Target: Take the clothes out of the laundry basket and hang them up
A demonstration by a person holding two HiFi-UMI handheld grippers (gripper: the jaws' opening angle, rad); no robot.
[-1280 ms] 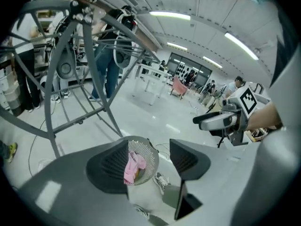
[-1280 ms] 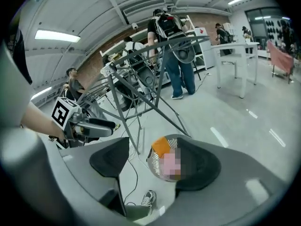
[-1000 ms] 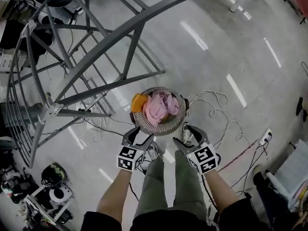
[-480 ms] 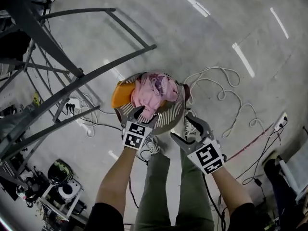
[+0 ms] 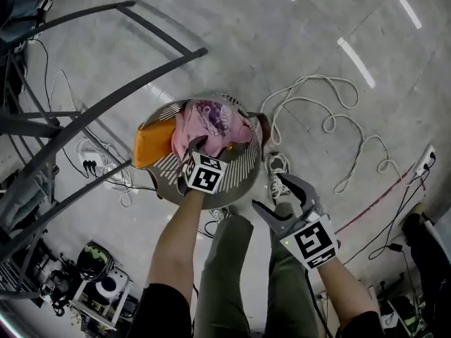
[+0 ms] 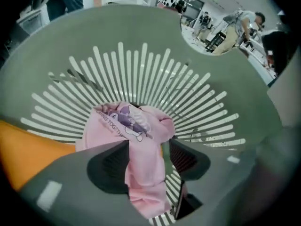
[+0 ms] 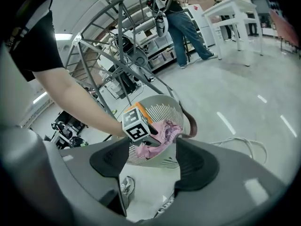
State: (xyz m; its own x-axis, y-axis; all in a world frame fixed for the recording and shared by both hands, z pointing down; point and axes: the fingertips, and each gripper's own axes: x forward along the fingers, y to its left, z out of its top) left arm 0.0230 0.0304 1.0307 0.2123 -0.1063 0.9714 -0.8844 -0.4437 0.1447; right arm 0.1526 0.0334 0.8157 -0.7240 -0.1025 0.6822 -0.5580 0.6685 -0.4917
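Grey floor (image 5: 317, 20) under everything. Drying rack (image 7: 120, 41), grey metal tubing, stands on my left, just beside the laundry basket (image 5: 239, 169).

Basket is round with slatted walls, directly ahead of my legs. An orange garment (image 5: 151, 143) lies against its left wall. A pink garment (image 5: 211, 122) with a purple print is heaped in the middle, touching the orange one.

Left gripper (image 6: 148, 157) is down inside the basket. Its jaws are apart and straddle a fold of the pink garment, with cloth filling most of the gap but not pinched.

Right gripper (image 5: 266, 190) is held outside the basket, near its rim, above my right leg. Its jaws are spread wide with nothing between them.

A white shoe (image 5: 276, 164) is on the floor beside the basket.
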